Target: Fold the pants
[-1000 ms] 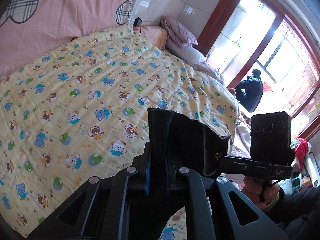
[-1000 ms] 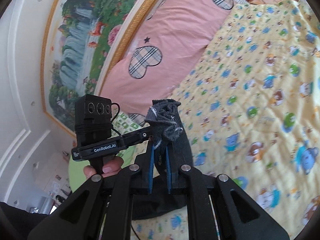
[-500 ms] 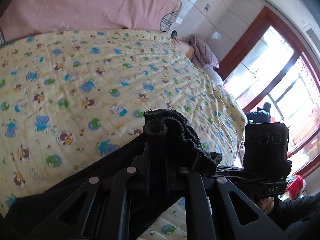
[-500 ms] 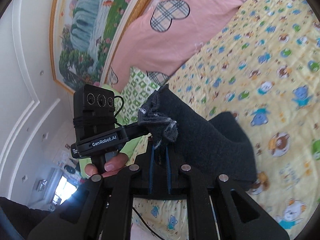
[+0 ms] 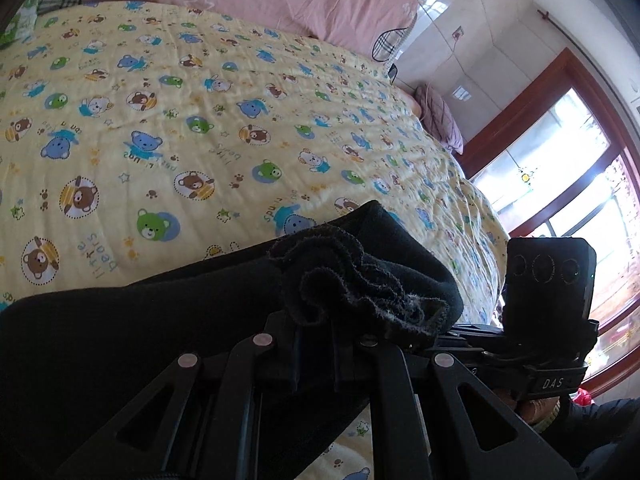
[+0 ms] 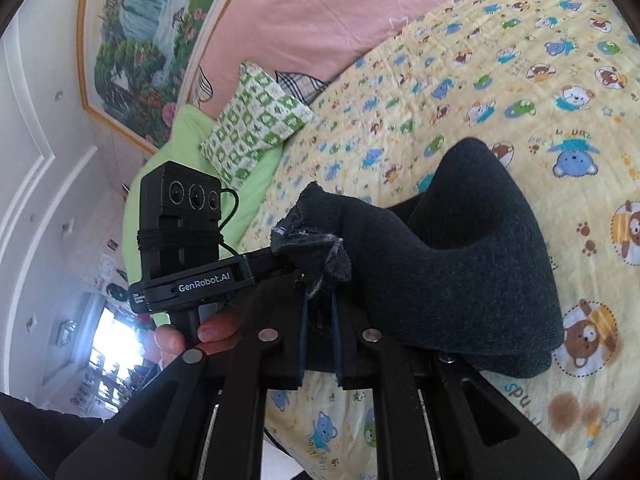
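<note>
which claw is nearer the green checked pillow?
Left. In the right wrist view the left claw, shut on the dark pants, sits just below the green checked pillow. The right claw, also shut on the pants, sits toward the window, far from it.

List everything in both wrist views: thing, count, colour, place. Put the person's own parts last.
dark fleece pants: one, black, bunched, draped onto the bedspread
quilted bear-print bedspread: one, yellow, covering the bed
large pillow with plaid hearts: one, pink, at the headboard
small checked cushion: one, green and white, at the bed's edge
framed landscape painting: one, gold frame, on the wall
window frame: one, red-brown, beyond the bed
left tool: black, shut on the pants' edge
right tool: black, shut on the pants' edge
hand: one, gripping the left tool's handle
</note>
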Available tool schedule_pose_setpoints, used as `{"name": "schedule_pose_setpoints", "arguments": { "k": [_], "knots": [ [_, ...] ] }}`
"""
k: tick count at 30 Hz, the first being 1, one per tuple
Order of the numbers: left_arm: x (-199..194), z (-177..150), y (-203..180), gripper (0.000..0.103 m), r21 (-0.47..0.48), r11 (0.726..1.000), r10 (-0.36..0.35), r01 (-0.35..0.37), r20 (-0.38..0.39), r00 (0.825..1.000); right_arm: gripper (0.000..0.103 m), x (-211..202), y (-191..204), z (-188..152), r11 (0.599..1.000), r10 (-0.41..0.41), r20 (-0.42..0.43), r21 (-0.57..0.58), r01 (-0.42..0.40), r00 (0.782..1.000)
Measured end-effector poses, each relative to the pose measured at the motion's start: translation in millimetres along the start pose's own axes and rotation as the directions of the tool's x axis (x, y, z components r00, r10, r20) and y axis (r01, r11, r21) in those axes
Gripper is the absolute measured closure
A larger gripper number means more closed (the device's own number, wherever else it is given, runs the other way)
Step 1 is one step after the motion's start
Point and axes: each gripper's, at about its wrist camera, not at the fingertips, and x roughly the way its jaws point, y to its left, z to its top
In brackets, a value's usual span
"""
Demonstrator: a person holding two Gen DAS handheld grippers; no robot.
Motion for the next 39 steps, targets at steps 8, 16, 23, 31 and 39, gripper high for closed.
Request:
{"name": "schedule_pose_setpoints", "arguments": {
  "k": [8,16,23,31,39],
  "knots": [
    [-8,-20,14,0.092,-0.055,0.998,0.026,-0.026,0.006,1.000,0.090,13,5,-3,0.997,-0.073,-0.070,-0.041,0.070,0.995],
    [-38,-43,20,0.092,-0.129,0.989,0.074,-0.066,0.052,0.996,0.080,21,12,-8,0.990,-0.122,-0.102,-0.083,0.113,0.987],
    [-71,-68,30,0.086,-0.215,0.969,0.146,-0.123,0.092,0.985,0.070,26,23,-11,0.989,-0.115,-0.125,-0.103,0.102,0.986],
    [-111,-99,40,0.075,-0.324,0.934,0.208,-0.151,0.149,0.967,0.069,31,44,-14,0.986,-0.092,-0.140,-0.149,0.071,0.986],
    [-150,-136,56,0.075,-0.449,0.881,0.259,-0.148,0.196,0.946,0.069,47,70,-7,0.977,-0.062,-0.158,-0.211,0.027,0.985]
  ]
}}
